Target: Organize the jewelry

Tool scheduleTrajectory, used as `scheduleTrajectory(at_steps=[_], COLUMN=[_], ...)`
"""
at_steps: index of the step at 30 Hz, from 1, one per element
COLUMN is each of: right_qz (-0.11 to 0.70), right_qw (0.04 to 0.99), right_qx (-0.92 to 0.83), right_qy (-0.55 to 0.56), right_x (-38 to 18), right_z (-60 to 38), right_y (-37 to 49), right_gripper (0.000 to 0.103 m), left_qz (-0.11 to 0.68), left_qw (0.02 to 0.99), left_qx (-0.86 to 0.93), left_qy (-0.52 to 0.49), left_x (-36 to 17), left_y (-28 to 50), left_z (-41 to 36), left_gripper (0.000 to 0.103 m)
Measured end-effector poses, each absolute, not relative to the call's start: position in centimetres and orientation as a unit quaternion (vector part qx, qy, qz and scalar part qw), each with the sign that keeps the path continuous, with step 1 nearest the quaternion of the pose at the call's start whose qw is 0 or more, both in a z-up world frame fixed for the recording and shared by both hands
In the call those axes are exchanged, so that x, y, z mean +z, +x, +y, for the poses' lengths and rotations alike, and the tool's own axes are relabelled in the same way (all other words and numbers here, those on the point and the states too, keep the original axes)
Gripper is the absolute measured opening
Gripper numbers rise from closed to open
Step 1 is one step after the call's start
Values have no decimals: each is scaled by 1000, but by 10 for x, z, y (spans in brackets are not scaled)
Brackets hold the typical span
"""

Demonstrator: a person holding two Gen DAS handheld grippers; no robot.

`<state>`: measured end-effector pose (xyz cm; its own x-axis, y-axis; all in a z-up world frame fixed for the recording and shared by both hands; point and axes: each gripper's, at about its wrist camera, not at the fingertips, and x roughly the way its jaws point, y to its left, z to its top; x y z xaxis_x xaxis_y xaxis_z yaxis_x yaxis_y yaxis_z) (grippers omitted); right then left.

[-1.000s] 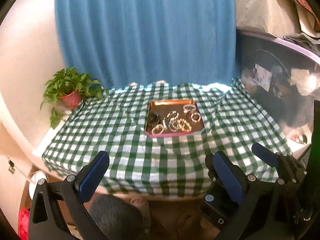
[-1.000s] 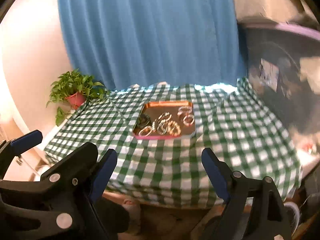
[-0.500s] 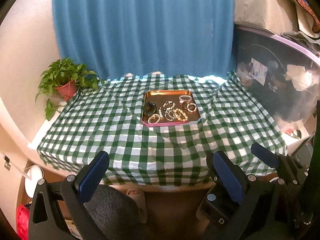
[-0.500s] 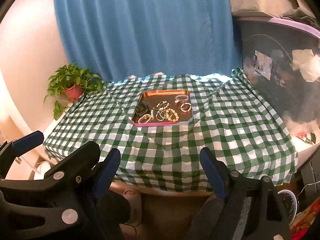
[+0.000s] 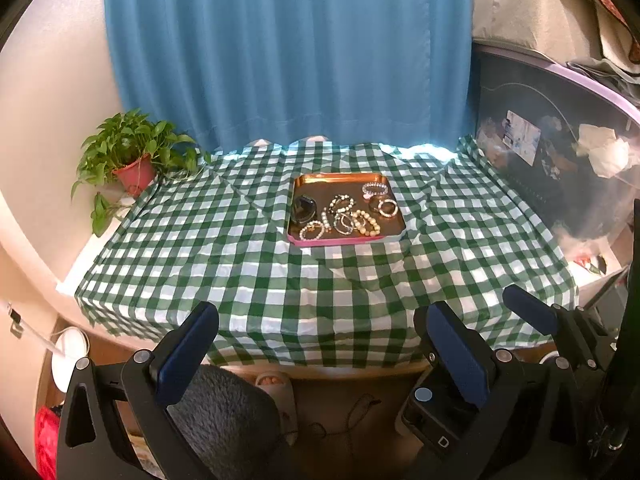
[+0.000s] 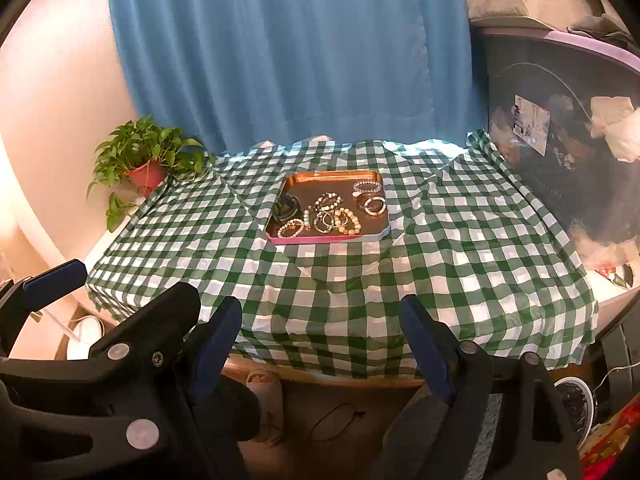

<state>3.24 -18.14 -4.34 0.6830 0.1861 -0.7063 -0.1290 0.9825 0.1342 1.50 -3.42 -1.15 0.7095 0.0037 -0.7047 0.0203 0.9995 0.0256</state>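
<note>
Well beyond both grippers – tray (image 5: 347, 241) of bracelets (image 5: 352, 216); left gripper (image 5: 320, 344), right gripper (image 6: 322, 338) angled down, jaws spread, empty.

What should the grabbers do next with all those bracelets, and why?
Probably reach one gripper toward the tray. Both the left gripper and right gripper are open, empty and short of the table's near edge, while the bracelets lie heaped together.

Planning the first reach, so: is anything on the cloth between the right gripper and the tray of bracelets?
Nothing visible does. Between the right gripper, jaws open and empty, and the tray lies only bare checked tablecloth, slightly creased. The potted plant stands far off to the left.
</note>
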Motion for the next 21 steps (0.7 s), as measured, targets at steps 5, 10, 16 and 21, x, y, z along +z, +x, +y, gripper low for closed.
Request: scheduleTrajectory(at_steps=[5,10,16,21], right_qz=[387,390,394,395], right_qw=[917,916,914,913], right_qx=[87,90,91,92], right_qy=[37,37,37,39], right_x=[-44,-47,-50,-51], right_z=[-181,-177,-176,-178], right_y=[32,33,34,35], right_gripper=[80,80,80,80], left_qz=[380,382,385,384], left_qw=[925,924,923,923], left_qx=[-2,1,0,1], left_qy=[16,17,16,15], left_x=[-12,-13,-15,-15], left_y=[16,17,17,17], left_z=[-34,-33,-31,-31], left_gripper=[103,103,103,103])
